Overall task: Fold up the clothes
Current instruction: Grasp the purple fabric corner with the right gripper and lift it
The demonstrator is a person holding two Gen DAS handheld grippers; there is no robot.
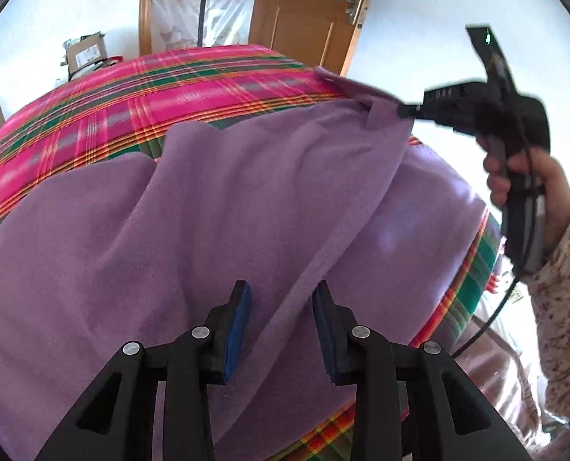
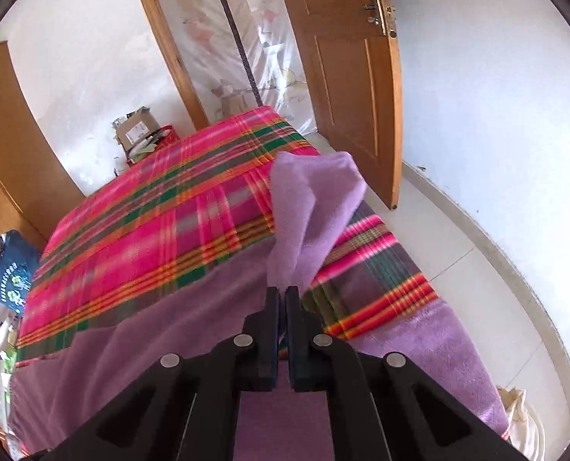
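Note:
A purple fleece cloth point(image 1: 169, 238) lies spread over a bed with a pink plaid cover point(image 1: 131, 107). My left gripper point(image 1: 281, 292) is open just above the cloth, its jaws either side of a raised fold edge. My right gripper point(image 1: 402, 109) shows in the left wrist view, shut on a far corner of the cloth and holding it up. In the right wrist view the right gripper point(image 2: 282, 292) is shut on the purple cloth point(image 2: 308, 207), whose corner stands up past the fingertips over the plaid cover point(image 2: 150, 230).
An open wooden door point(image 2: 346, 77) stands beyond the bed's far end. A cardboard box point(image 2: 135, 130) sits by the wall at the far left corner. A dark blue bag point(image 2: 10, 272) hangs left of the bed. White tiled floor point(image 2: 476, 276) runs along the right side.

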